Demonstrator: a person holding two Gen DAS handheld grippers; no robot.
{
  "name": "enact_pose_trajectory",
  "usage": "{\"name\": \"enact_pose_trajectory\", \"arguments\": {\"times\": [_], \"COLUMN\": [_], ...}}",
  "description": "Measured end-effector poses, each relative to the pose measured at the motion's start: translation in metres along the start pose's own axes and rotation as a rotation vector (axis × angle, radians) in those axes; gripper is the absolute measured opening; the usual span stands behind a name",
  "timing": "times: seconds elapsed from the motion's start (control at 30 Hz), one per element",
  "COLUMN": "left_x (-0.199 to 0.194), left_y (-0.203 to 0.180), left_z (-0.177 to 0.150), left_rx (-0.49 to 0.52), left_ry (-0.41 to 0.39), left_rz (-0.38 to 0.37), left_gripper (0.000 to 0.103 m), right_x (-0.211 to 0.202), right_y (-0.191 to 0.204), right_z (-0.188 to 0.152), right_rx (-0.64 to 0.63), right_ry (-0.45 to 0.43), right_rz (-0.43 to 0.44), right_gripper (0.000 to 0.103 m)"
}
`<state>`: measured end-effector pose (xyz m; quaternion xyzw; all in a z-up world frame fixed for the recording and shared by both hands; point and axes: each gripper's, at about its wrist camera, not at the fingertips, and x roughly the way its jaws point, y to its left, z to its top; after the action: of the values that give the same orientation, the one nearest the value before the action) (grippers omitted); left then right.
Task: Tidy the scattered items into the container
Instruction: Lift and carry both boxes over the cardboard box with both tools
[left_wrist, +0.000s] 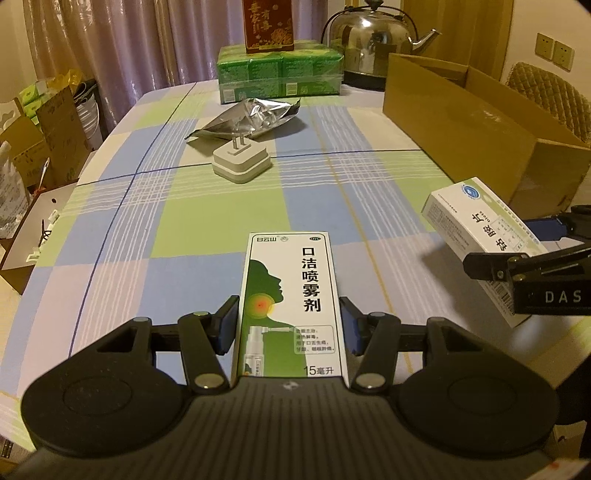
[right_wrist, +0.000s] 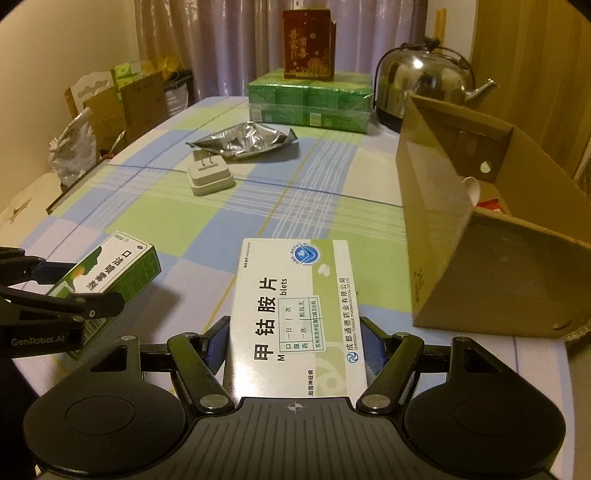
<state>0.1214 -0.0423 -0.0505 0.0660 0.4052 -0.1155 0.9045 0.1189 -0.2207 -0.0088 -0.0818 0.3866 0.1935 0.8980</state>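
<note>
My left claw (left_wrist: 288, 325) pinches a green spray box (left_wrist: 290, 306) by its long sides, the blue pads pressed against it, and holds it above the checked worktop (left_wrist: 184, 221). My right claw (right_wrist: 293, 341) clamps a white tablet box (right_wrist: 295, 314) the same way, lifted off the cloth and sitting just in front of the near corner of the cardboard box (right_wrist: 461, 236). That open cardboard box stands at the right edge of the worktop, its flaps up; inside it I can make out something white and something red, too hidden to tell what. To the left of the cardboard box and well apart from it, a white plug adapter (left_wrist: 241, 162) lies prongs up, and a crumpled foil pouch (left_wrist: 245, 118) lies just behind the adapter, almost touching it. Beyond the cardboard box's far end stands a steel kettle (left_wrist: 373, 44), and beside the kettle a wrapped green pack (left_wrist: 280, 74) carries a red carton (left_wrist: 269, 24) on top.
</note>
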Motion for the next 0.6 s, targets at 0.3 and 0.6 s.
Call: {"name": "enact_pose_trajectory", "arguments": {"times": [0.3,0.6], "left_x": [-0.027,-0.050], "left_y": [-0.014,-0.027], "left_z": [-0.001,-0.001], "left_rx": [0.016,0.023], "left_ry": [-0.035,-0.075], "left_rz": [-0.015,-0.029], "left_gripper": [0.050,0.050], "right_x": [-0.030,-0.060], "right_y": [-0.003,-0.011], "right_z": [-0.006,-0.013], "right_rx": [0.019,0.037], "right_ry": [-0.035,-0.072], "right_rz": [-0.019,-0.047], "right_gripper": [0.068,0.068]}}
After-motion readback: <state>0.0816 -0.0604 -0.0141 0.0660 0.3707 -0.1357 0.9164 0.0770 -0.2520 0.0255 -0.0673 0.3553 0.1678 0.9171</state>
